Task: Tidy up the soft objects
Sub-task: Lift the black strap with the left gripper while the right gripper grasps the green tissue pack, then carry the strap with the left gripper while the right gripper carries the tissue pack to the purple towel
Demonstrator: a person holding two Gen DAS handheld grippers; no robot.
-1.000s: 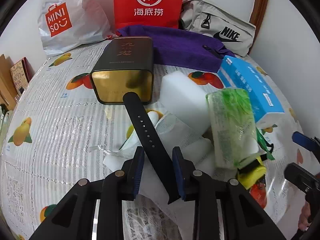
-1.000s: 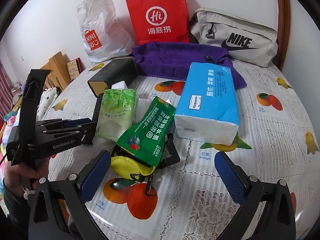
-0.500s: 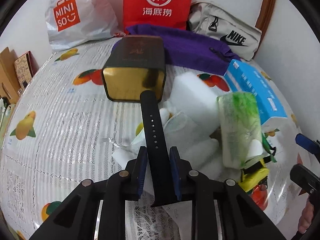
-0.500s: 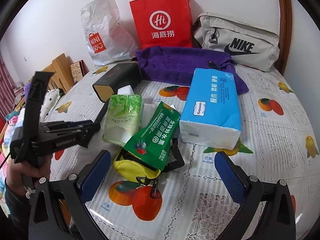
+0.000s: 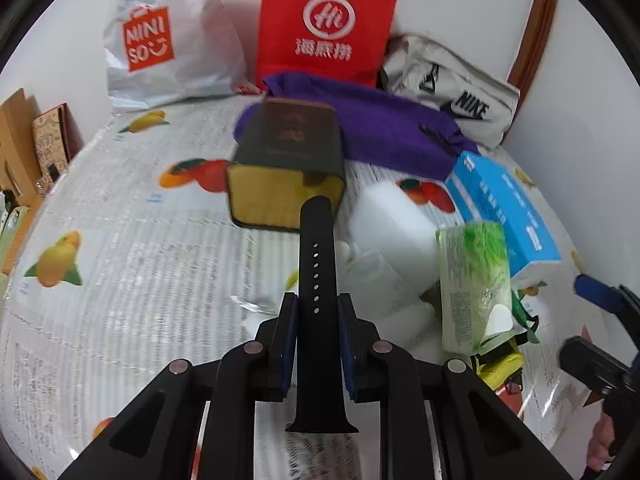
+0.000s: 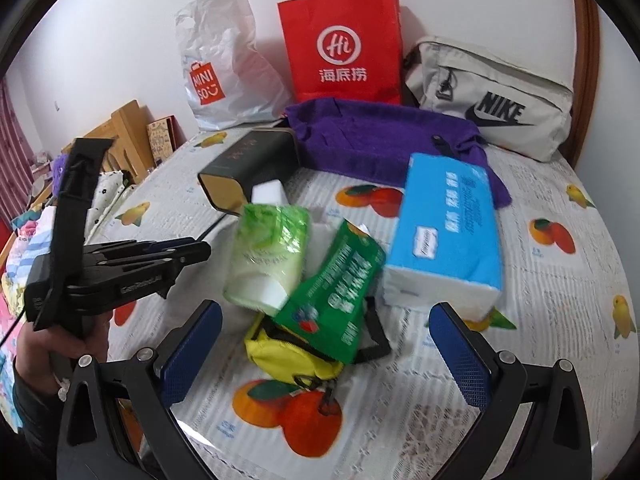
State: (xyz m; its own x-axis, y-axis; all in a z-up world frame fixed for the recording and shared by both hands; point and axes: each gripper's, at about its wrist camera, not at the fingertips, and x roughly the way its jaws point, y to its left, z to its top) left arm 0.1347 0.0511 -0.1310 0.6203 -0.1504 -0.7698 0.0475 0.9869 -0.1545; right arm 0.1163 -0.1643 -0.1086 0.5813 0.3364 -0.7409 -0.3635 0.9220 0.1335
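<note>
We list MINISO bag point(image 6: 224, 64), NIKE pouch point(image 6: 496, 92); left tool point(image 5: 316, 312) clamps black strap point(image 5: 316, 264), right tool point(image 6: 324, 344) spread, tin point(image 5: 288, 160) lettering blurred.

The worktop point(image 5: 120, 264) lies bare of things along its left edge, giving open passage there. Along the far edge a white bag point(image 6: 224, 64), red bag point(image 6: 344, 52) and grey pouch point(image 6: 492, 100) stand in a row against the wall, a purple cloth point(image 6: 372, 136) just before them. The middle is crowded: a dark tin point(image 5: 288, 160), blue tissue pack point(image 6: 444, 232), green-white pack point(image 6: 268, 256), green sachet point(image 6: 340, 292) and yellow pouch point(image 6: 288, 356) lie touching or overlapping. The near right corner is open.
</note>
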